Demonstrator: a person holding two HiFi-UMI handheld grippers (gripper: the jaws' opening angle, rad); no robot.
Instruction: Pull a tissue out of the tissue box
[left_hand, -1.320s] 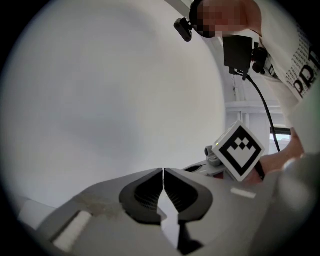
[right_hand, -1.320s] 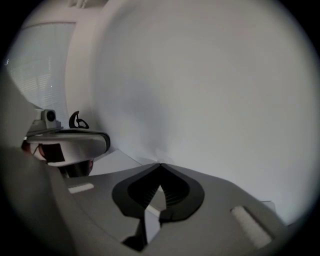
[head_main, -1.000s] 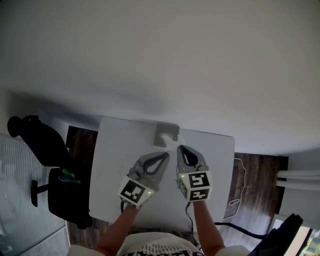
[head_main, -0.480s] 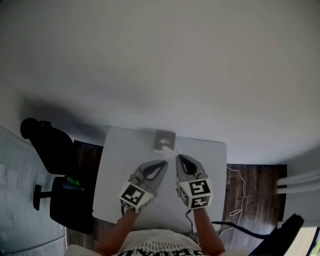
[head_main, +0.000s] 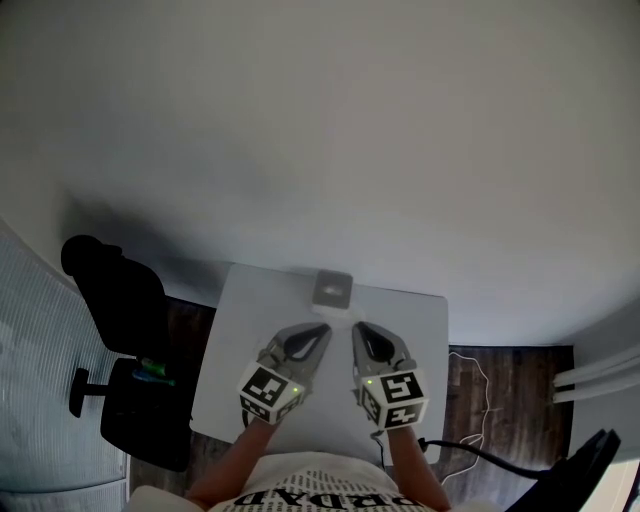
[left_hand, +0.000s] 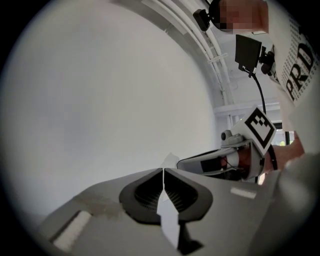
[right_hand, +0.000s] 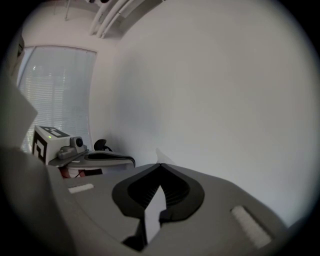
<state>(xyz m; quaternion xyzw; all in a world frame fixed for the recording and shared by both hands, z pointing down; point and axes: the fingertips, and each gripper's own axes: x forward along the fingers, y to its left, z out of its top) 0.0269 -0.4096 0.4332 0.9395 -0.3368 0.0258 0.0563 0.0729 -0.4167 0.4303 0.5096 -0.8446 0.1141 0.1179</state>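
Left gripper jaws clamped tissue | right gripper jaws pinched tissue too | tissue box lay beyond jaw tips, contents unclear.

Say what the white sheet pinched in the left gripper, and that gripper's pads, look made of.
Sheet: thin soft paper, matte white, likely tissue; it bends and creases where the shut left gripper pinches it. Pads: dark, matte, finely ribbed; probably rubber or soft plastic.

Tabletop open beside tissue box; wall just behind it; chair left, probably apart.
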